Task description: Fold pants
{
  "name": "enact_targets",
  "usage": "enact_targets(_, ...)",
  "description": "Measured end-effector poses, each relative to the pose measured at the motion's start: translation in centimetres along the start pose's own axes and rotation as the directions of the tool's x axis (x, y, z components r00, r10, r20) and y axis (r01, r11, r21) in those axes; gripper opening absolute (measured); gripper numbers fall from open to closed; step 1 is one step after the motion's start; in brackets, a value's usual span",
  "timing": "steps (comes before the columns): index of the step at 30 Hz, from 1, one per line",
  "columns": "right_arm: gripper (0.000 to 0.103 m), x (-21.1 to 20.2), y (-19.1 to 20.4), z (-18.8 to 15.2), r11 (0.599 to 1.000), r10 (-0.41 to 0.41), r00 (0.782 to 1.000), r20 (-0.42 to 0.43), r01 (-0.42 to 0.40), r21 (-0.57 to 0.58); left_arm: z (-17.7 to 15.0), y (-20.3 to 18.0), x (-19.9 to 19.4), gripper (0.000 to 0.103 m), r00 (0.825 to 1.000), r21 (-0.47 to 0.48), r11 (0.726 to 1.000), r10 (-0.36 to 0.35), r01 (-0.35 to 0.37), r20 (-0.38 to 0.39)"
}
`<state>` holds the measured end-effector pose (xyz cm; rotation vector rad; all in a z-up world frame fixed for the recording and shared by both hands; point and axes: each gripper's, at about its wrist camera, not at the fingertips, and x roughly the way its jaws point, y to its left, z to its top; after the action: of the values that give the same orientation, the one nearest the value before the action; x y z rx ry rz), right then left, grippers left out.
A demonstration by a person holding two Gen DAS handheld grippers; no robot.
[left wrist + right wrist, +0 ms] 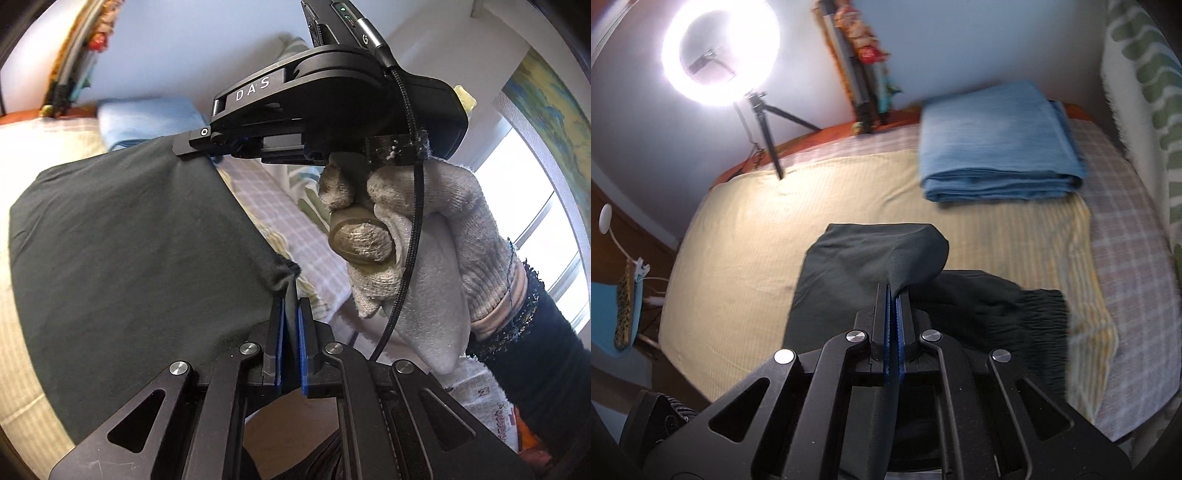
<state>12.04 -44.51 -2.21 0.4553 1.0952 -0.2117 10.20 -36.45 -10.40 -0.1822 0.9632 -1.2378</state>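
Note:
The dark green pants [129,258] hang stretched between both grippers above the bed. My left gripper [291,295] is shut on one corner of the fabric. In the left wrist view the right gripper [195,142], held by a gloved hand [406,236], clamps the far corner. In the right wrist view my right gripper [894,291] is shut on a raised fold of the pants [871,258]. The ribbed waistband [1041,317] lies on the bed to the right.
A folded blue blanket [997,147] lies at the far side of the bed. The bed has a yellow striped sheet [757,229] and a checked cover [1126,221]. A ring light on a tripod [720,55] stands at the back left. A window [535,229] is on the right.

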Motion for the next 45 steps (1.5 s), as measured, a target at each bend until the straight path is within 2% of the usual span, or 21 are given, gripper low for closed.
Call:
enact_targets(9,0.003,-0.7,-6.0,-0.5,0.998,-0.05,0.999,-0.003,0.05,0.041,0.9,-1.9,4.8,0.005,0.996,0.028,0.998,-0.059,0.061,-0.07)
enact_targets(13,0.003,0.0,-9.3,-1.5,0.995,-0.04,0.999,-0.026,0.042,0.09,0.8,-2.2,7.1,0.005,0.991,0.035,0.997,-0.071,0.075,-0.113)
enact_targets(15,0.003,0.5,-10.4,-1.9,0.994,-0.01,0.999,-0.031,0.014,0.104,1.0,-2.1,8.2,0.005,0.989,0.033,0.996,-0.073,0.078,-0.132)
enact_targets(19,0.004,1.3,-11.9,-1.8,0.982,0.124,0.992,-0.025,-0.12,0.145,1.3,-2.0,9.9,0.004,0.985,0.034,0.996,-0.074,0.08,-0.155)
enact_targets(21,0.011,2.0,-12.4,-1.5,0.968,0.19,0.981,-0.048,-0.18,0.173,1.3,-2.1,10.3,0.004,0.983,0.04,0.996,-0.068,0.076,-0.17)
enact_targets(23,0.032,3.0,-13.0,-1.2,0.955,0.233,0.971,-0.061,-0.216,0.205,1.3,-2.1,10.6,0.004,0.982,0.051,0.997,-0.055,0.065,-0.181)
enact_targets(25,0.033,4.1,-13.6,-0.7,0.948,0.235,0.971,-0.051,-0.217,0.235,1.2,-1.9,10.7,0.004,0.982,0.053,0.997,-0.046,0.057,-0.184)
enact_targets(28,0.033,5.8,-14.2,0.1,0.916,0.307,0.951,-0.046,-0.282,0.285,1.3,-1.8,11.0,0.001,0.98,0.044,0.998,-0.044,0.053,-0.192)
enact_targets(30,0.033,6.8,-14.4,0.6,0.915,0.29,0.956,-0.037,-0.265,0.305,0.9,-2.1,10.5,0.0,0.98,0.06,0.997,-0.032,0.044,-0.196)
enact_targets(32,0.007,6.9,-13.7,0.8,0.933,0.244,0.97,-0.021,-0.229,0.276,1.0,-2.2,10.5,0.0,0.979,0.066,0.997,-0.029,0.043,-0.201)
enact_targets(34,0.007,6.2,-12.6,0.9,0.959,0.204,0.979,-0.004,-0.199,0.202,1.0,-3.2,10.5,0.0,0.978,0.088,0.995,-0.024,0.043,-0.206)
enact_targets(36,0.006,5.4,-11.5,0.8,0.987,0.119,0.993,-0.004,-0.118,0.113,1.3,-3.3,10.4,0.0,0.976,0.101,0.994,-0.024,0.047,-0.215)
enact_targets(38,0.005,4.9,-12.0,0.8,0.989,0.106,0.994,-0.011,-0.104,0.107,1.7,-3.5,9.6,0.001,0.975,0.116,0.992,-0.02,0.046,-0.219)
enact_targets(39,0.005,4.8,-12.2,0.8,0.989,0.107,0.994,-0.011,-0.105,0.105,1.9,-3.6,8.7,0.005,0.977,0.136,0.99,-0.007,0.037,-0.215)
enact_targets(40,0.005,4.5,-12.5,0.8,0.993,0.077,0.997,-0.006,-0.076,0.094,1.7,-3.9,8.0,0.006,0.977,0.144,0.989,-0.005,0.036,-0.215)
enact_targets(43,0.005,4.4,-14.2,1.0,0.994,0.056,0.998,-0.009,-0.054,0.099,2.0,-3.8,5.5,0.007,0.976,0.132,0.991,0.001,0.028,-0.218)
enact_targets(45,0.005,4.5,-15.2,1.1,0.995,0.03,1.0,0.005,-0.03,0.096,2.1,-3.6,3.5,0.007,0.982,0.154,0.988,0.025,0.005,-0.19)
